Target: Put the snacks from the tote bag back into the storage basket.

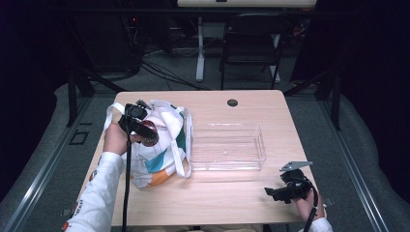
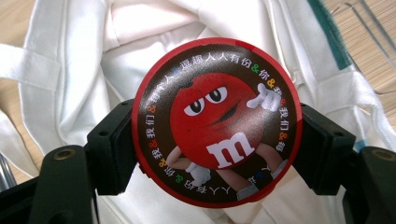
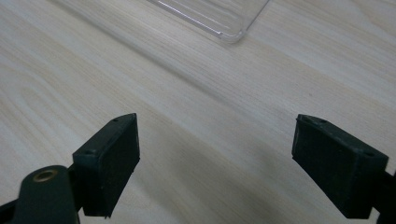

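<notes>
My right tongs (image 1: 276, 192) sit nearest me, at about five o'clock on the wooden table (image 1: 227, 203), low over bare wood. In the right gripper view their two black jaws stand wide apart with nothing between them, and a rounded corner of the clear tray (image 3: 229, 35) shows toward twelve o'clock.

My left tongs (image 2: 217, 158) are over at about nine o'clock, my left hand (image 1: 116, 137) wrapped around them, a white sleeve (image 1: 99, 193) running back toward me. They are clamped on a round candy tin (image 2: 217, 121): the left gripper view shows one jaw pressed to each side of its rim, at three and nine o'clock. The tin's face has a red border, a dark ring of small coloured characters and a red cartoon candy figure with a white "m". The tin is held just above the cloth bag (image 1: 164, 145), which is white with teal and orange patches and lies bunched on the table, its white straps (image 1: 181, 159) looped out toward the tray.

The clear tray (image 1: 227, 147) lies flat near the middle of the table, just beside the bag at its three o'clock, and looks empty.

Farther off, near the table's far edge at twelve o'clock, is a small dark round cap (image 1: 232, 102). Beyond the table stands a dark folding chair (image 1: 251, 43).
</notes>
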`<state>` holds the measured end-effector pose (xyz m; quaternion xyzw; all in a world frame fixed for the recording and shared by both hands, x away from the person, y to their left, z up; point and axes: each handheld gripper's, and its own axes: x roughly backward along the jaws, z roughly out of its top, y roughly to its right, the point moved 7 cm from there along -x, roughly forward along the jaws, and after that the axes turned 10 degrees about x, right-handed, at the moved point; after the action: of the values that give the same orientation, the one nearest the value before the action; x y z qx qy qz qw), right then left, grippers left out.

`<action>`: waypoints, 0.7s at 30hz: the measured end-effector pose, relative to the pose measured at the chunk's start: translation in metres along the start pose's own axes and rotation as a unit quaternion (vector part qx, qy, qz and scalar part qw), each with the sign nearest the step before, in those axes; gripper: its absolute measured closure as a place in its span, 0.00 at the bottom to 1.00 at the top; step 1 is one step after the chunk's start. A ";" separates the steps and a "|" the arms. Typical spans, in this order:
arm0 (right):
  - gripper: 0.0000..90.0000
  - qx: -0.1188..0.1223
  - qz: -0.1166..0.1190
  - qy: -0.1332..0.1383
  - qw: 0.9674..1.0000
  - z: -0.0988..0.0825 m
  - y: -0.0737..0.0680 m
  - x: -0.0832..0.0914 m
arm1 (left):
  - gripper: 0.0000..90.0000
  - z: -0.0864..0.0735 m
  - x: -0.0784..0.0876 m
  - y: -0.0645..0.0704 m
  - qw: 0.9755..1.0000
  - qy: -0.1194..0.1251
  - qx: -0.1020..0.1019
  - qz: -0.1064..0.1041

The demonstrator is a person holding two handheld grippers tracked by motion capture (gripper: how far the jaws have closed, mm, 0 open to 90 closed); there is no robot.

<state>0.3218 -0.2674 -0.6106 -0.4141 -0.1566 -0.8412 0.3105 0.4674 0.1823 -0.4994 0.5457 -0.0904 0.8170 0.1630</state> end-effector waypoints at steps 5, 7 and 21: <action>0.16 0.000 0.002 0.003 1.000 0.000 0.000 0.000 | 0.29 0.007 0.009 0.003 1.000 0.000 -0.008 0.004; 0.16 0.001 0.000 0.001 1.000 0.000 0.000 0.000 | 0.29 0.009 0.013 0.004 1.000 0.000 -0.008 0.004; 0.16 0.003 0.003 -0.002 1.000 0.000 0.000 0.000 | 0.29 0.019 0.031 0.016 1.000 0.007 -0.025 0.000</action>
<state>0.3215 -0.2670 -0.6104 -0.4149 -0.1584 -0.8392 0.3140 0.4671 0.1661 -0.4623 0.5360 -0.1097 0.8182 0.1766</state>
